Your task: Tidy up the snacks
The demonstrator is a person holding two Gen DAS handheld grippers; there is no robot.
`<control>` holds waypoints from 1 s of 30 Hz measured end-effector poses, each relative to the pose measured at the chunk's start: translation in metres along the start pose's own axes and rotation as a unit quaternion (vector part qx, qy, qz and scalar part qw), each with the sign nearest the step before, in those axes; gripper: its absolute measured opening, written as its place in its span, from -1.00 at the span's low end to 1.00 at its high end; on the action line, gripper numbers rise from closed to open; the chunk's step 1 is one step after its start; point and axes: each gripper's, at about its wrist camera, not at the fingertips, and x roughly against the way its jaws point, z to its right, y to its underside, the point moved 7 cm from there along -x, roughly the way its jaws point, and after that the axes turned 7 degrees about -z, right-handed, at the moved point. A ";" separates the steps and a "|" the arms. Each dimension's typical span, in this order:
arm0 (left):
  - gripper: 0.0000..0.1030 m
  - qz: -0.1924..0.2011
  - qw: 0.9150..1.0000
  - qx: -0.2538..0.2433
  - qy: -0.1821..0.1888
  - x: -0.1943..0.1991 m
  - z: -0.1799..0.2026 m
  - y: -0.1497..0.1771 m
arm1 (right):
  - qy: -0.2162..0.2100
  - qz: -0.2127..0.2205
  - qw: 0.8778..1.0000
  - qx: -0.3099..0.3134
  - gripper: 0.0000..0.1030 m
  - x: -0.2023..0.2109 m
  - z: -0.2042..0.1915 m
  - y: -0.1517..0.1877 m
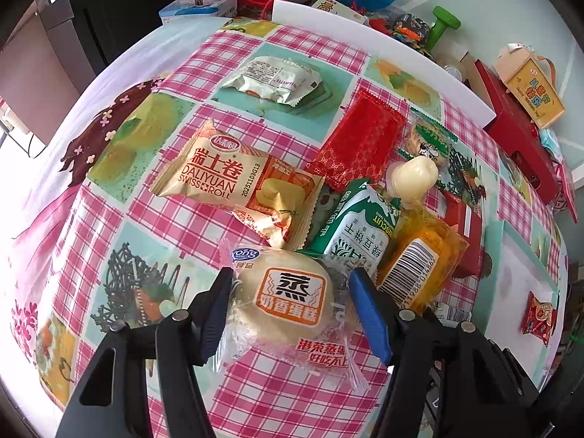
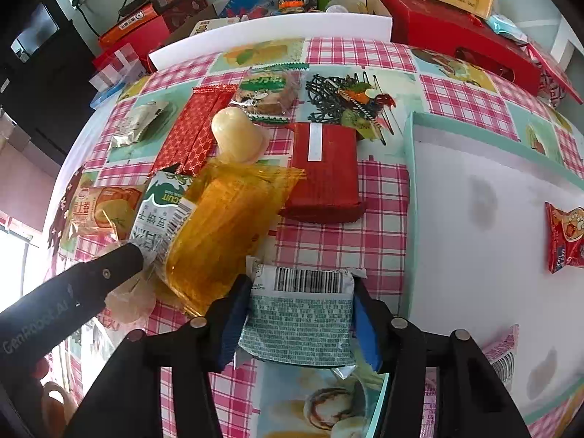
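Observation:
My left gripper (image 1: pixel 294 304) is shut on a clear-wrapped round steamed cake (image 1: pixel 288 292) lying on the checked tablecloth; both pads lie against the wrapper. In the right wrist view one left finger (image 2: pixel 109 270) reaches in from the left. My right gripper (image 2: pixel 301 325) is shut on a teal-and-white packet with a barcode (image 2: pixel 299 314), its blue pads against both sides. Just right of it is a white tray with a teal rim (image 2: pixel 410 189) that holds a small red packet (image 2: pixel 564 233).
Loose snacks crowd the middle: a Swiss roll packet (image 1: pixel 233 182), a green-and-white biscuit packet (image 1: pixel 357 233), an orange packet (image 1: pixel 419 255), a jelly cup (image 1: pixel 414 175), a patterned red packet (image 1: pixel 361 142), a silver packet (image 1: pixel 273 76), a dark red packet (image 2: pixel 325 171). Boxes and bottles line the far edge.

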 end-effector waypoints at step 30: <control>0.13 0.089 0.995 -0.022 0.026 0.068 0.023 0.001 | -0.049 0.073 0.995 -0.040 0.03 0.069 0.022 -0.005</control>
